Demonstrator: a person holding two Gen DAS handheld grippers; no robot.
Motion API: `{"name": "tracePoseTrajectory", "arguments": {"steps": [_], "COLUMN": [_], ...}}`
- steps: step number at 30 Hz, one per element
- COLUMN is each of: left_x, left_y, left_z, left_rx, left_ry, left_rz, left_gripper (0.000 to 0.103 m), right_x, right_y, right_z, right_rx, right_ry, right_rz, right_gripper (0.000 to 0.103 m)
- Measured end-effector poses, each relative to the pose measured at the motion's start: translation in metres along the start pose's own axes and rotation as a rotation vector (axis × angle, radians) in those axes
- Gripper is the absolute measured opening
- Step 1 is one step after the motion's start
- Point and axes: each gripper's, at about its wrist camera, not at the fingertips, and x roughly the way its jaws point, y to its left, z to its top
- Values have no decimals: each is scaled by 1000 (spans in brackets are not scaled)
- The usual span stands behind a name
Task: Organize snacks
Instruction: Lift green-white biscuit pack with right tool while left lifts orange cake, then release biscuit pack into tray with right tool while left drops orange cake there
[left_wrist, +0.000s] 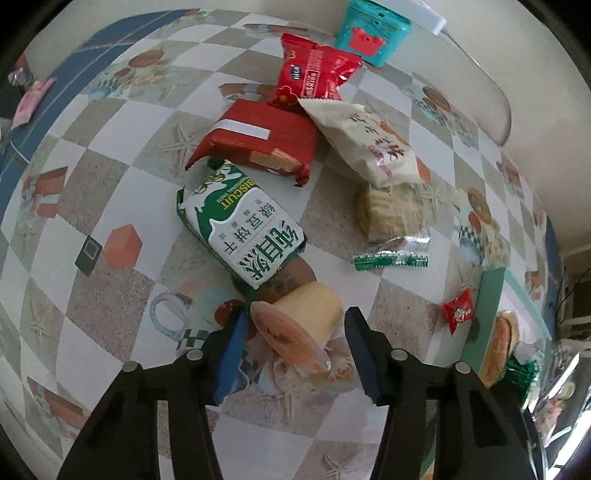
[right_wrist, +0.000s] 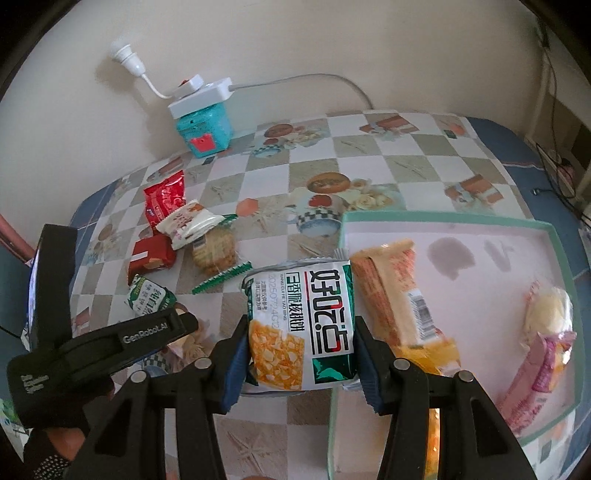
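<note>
The table (right_wrist: 406, 147), under a checkered cloth, carried a loose heap of snacks on one side and a shallow green-rimmed box (right_wrist: 436, 221) on the other, already holding an orange wafer pack (right_wrist: 391, 291) and a pink-wrapped cake (right_wrist: 543, 332). The right tool (right_wrist: 301, 343) was clamped on a green-and-white walnut cake packet (right_wrist: 301, 325), both pads pressing its sides, the packet hanging over the box's near rim. To set it well, it seemed best carried fully past the rim and lowered beside the wafer pack before release, so that it landed flat and not on the edge. The left tool (left_wrist: 295, 332) stood at a narrow gap astride a small jelly cup (left_wrist: 299, 328) lying on its side just below the green biscuit bag (left_wrist: 240, 229); one pad looked to touch the lid's edge, the other stood apart, so no grip was made yet. Squeezing across the cup's body, not its flared lid, would probably hold better. A small red candy (left_wrist: 459, 310) lay near the box.
</note>
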Motion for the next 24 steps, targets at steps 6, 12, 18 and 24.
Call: {"name": "tracePoseTrajectory", "arguments": {"steps": [6, 12, 18, 24], "left_x": [-2, -20, -45, -75], "left_y": [2, 13, 9, -11], "left_z": [-4, -14, -17, -21], "left_rx": [0, -5, 12, 48], "left_ry": [-2, -23, -76, -140], "left_rz": [0, 9, 3, -35], "left_gripper": [50, 50, 50, 50], "right_x": [-7, -12, -20, -29], "right_y": [-12, -18, -28, -41], "right_z": [-2, 1, 6, 10], "right_rx": [32, 52, 75, 97], "right_ry": [-4, -14, -37, -60], "right_rz": [0, 13, 17, 9], "right_gripper": [54, 54, 54, 54]}}
